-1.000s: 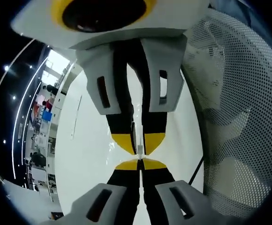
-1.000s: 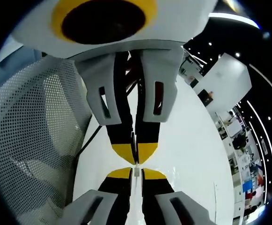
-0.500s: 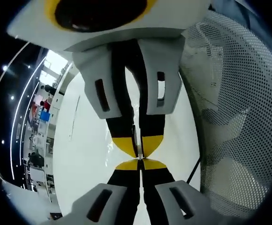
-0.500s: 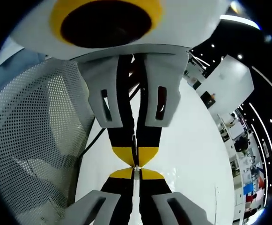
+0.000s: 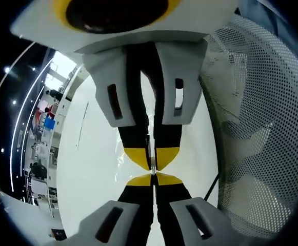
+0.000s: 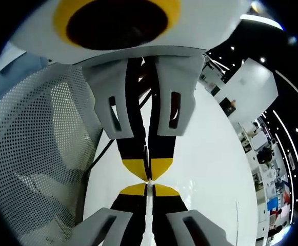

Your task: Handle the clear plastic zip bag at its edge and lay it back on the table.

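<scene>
The two grippers meet tip to tip over the white table (image 5: pixel 97 169). In the left gripper view my left gripper (image 5: pixel 154 179) rises from below with its yellow-tipped jaws pressed together. The right gripper (image 5: pixel 153 156) comes down from above, also shut. A thin strip of the clear plastic zip bag (image 5: pixel 153 165) is pinched between both pairs of tips, and faint glints of plastic show to its left. The right gripper view mirrors this: my right gripper (image 6: pixel 149 188) is below and the left gripper (image 6: pixel 147 166) above. The bag's edge (image 6: pixel 149 180) runs between them.
A white perforated mesh surface (image 5: pixel 261 133) curves along one side and also appears in the right gripper view (image 6: pixel 36 154). A black cable (image 5: pixel 213 185) runs down beside it. Far off, beyond the table, is a dark hall with ceiling lights and shelves (image 5: pixel 41 128).
Both grippers keep the same tip-to-tip hold on the bag's edge. The views wobble only slightly.
</scene>
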